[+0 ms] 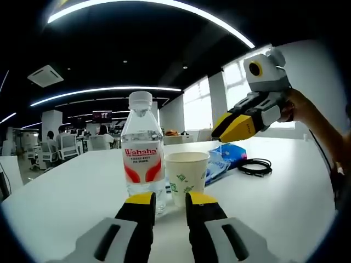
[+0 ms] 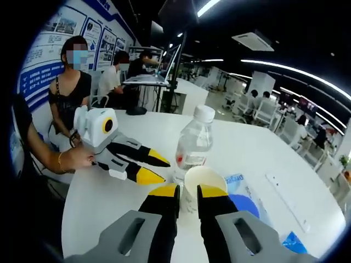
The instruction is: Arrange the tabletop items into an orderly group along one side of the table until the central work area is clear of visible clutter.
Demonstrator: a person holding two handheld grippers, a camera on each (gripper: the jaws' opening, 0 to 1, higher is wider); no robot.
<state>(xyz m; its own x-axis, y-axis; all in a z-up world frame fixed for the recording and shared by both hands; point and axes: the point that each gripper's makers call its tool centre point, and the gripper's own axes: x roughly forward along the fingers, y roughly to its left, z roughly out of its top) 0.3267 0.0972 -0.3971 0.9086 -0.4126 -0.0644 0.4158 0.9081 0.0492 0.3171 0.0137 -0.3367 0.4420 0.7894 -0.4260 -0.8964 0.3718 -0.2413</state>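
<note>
In the left gripper view the left tool [image 1: 165,204] rests low over the white table [image 1: 66,192], its yellow-tipped jaws parted with a clear gap and holding nothing. Just beyond the tips stands a paper cup [image 1: 186,176], upright, with green marks on its side. A clear water bottle [image 1: 142,150] with a red label and white cap stands upright beside the cup, touching or nearly touching it. Behind the cup on the other side lies a blue plastic packet [image 1: 224,160], and past that packet a coiled black cable [image 1: 255,166] lies flat on the table. Above the packet the right tool [image 1: 226,129] hangs in the air, held by a hand [image 1: 289,107], its jaws slightly parted and empty.

In the right gripper view the right tool [image 2: 187,193] shows its jaws apart above the cup [image 2: 201,181], whose open mouth faces up. The bottle [image 2: 194,145] stands just behind the cup. The blue packet [image 2: 245,201] lies beside the cup. The left tool [image 2: 160,169] hangs near the bottle, jaws spread, held by a hand [image 2: 77,159].
</note>
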